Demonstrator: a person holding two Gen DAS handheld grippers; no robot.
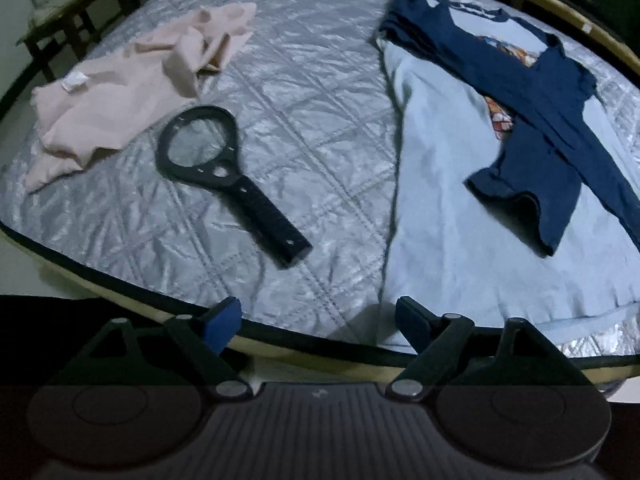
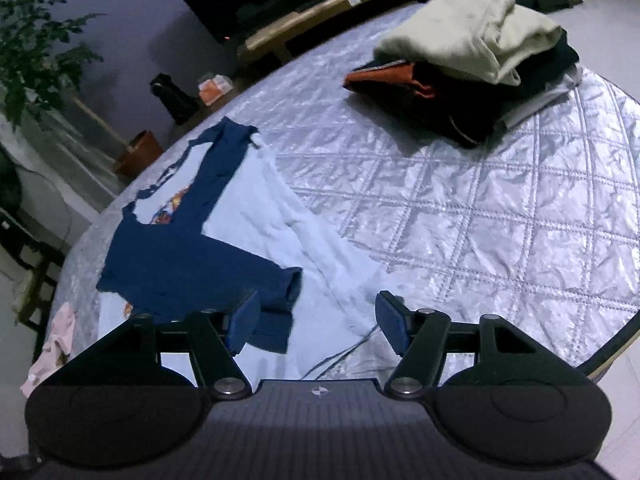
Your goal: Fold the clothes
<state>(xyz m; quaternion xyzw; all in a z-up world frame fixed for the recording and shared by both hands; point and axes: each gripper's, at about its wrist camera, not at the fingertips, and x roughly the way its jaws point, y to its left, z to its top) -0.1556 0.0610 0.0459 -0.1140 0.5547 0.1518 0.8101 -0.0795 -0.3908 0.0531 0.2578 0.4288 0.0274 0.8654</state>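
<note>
Shirt (image 2: pixel 256 216), light blue with navy sleeves folded across its front, lies flat on the quilted silver cover (image 2: pixel 480 220), its long axis running from the collar at the far edge down to the hem at the near edge. Your right gripper (image 2: pixel 316 326) hovers directly over the hem, fingers apart and holding nothing; one navy sleeve cuff lies just beside its left finger. Your left gripper (image 1: pixel 318 322) sits at the near edge of the cover, fingers also apart and empty, with the shirt (image 1: pixel 460 184) ahead and to its right. Judge the right gripper nearer to the hem; the left must shift right before both can lift the hem toward the collar. Count one shirt under work and one crumpled pink garment (image 1: pixel 120 92) well to the left, unfolded. One stack of folded clothes (image 2: pixel 472 60) rests at the far right; the number of items in it cannot be told. One black magnifying glass (image 1: pixel 224 176) lies between the pink garment and the shirt, clear of both.
</note>
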